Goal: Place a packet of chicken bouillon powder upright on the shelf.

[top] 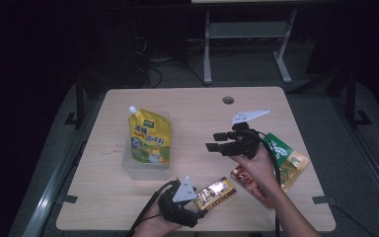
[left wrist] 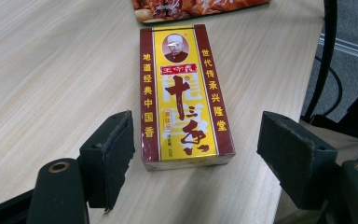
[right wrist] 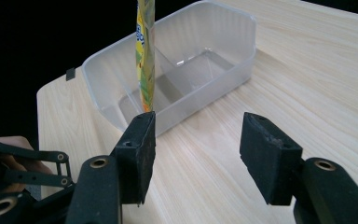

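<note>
The right gripper (top: pixel 220 141) has its jaws apart with nothing between them, hanging over bare wood in the middle of the bench (top: pixel 197 106) and aimed toward the clear plastic tub (right wrist: pixel 200 56). A yellow spouted pouch (top: pixel 149 136) stands upright in that tub, leaning against its wall — in the right gripper view it shows edge-on as a thin yellow strip rising out of the compartment. The right hand (top: pixel 256 165) holds its gripper from behind, forearm running in from the near edge, a grey three-cornered plate (top: pixel 249 115) sticking up on top. The left gripper (left wrist: pixel 196 154) sits low at the near edge of the bench, jaws wide apart too, and the near end of a red-and-yellow spice box (left wrist: pixel 184 93) lies flat on the wood just ahead of the gap — the pads do not touch it. Beyond the box lies a red snack packet (top: pixel 249 183), partly under the right forearm, and to its right a green-and-orange packet (top: pixel 286 160) near the bench's right edge. Both are well apart from the tub.
</note>
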`<move>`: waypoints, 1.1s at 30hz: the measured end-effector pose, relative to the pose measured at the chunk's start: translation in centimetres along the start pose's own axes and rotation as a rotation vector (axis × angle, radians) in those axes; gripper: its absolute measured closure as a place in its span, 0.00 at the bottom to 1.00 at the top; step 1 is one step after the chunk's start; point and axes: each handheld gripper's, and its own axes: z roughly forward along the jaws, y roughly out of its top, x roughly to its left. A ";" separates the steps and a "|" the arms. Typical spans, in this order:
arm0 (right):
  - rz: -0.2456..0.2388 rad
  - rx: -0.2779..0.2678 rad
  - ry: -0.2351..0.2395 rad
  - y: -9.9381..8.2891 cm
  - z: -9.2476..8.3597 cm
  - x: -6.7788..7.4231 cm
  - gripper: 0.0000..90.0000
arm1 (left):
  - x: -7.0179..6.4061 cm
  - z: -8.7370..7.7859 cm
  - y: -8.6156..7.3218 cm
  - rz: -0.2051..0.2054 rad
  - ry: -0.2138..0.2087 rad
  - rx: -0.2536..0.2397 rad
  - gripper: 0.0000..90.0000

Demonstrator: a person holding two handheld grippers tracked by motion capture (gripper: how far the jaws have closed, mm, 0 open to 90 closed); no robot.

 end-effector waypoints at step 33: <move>0.062 0.008 -0.067 -3.9 -2.4 -1.1 0.41 | -0.2 2.9 0.0 0.054 0.049 0.110 0.27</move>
